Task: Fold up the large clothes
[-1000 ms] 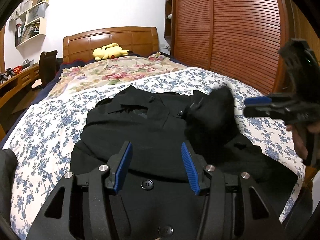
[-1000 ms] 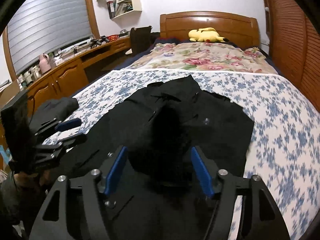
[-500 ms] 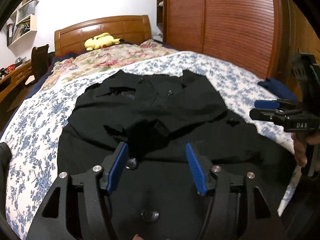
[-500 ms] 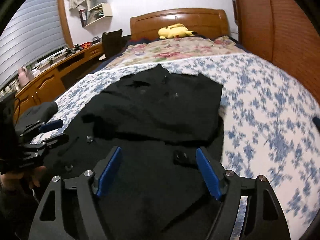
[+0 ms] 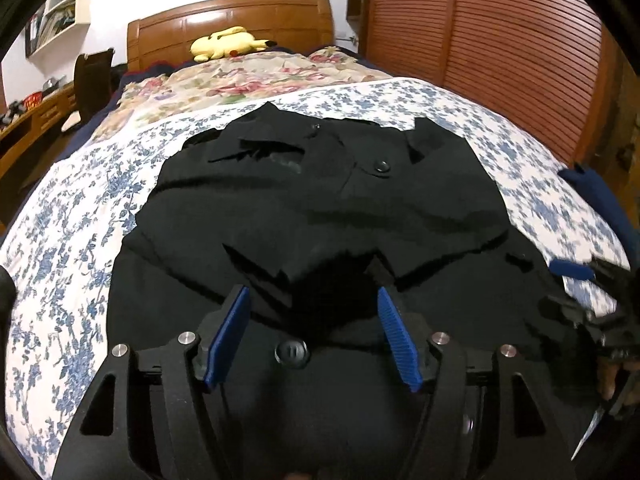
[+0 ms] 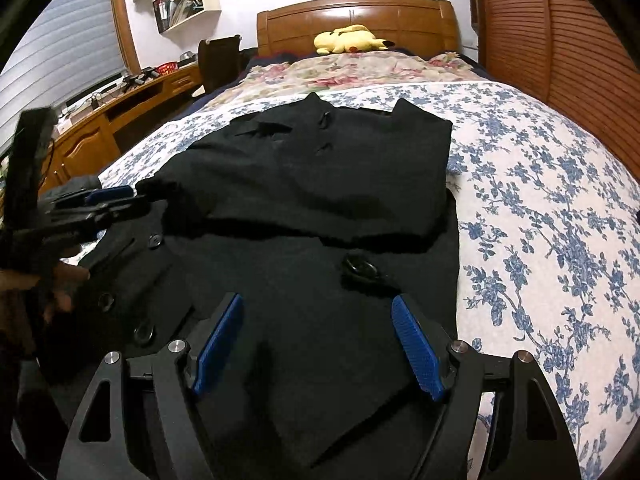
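Across the near half of the bed, on the blue-flowered quilt, a black buttoned coat is spread flat, collar toward the far headboard. Both sleeves appear to have been laid inward across the chest, so that the upper part forms a tidy rectangle with a straight right edge; this first stage of the fold is judged done. The long lower body of the coat is seen unfolded, running to the near edge of the bed beneath both grippers. Folding the hem toward the collar, probably in more than one pass, is judged to remain, so roughly half of the work seems left.

Over the near middle of the coat the left gripper is held, its jaws opening, with only flat cloth and a round button lying below the gap and nothing pinched. Toward the near right of the coat the right gripper is held with fingers spread wide and nothing between them but the cloth beneath.

At the far end, a yellow plush toy is seen against the headboard, well apart from the coat.
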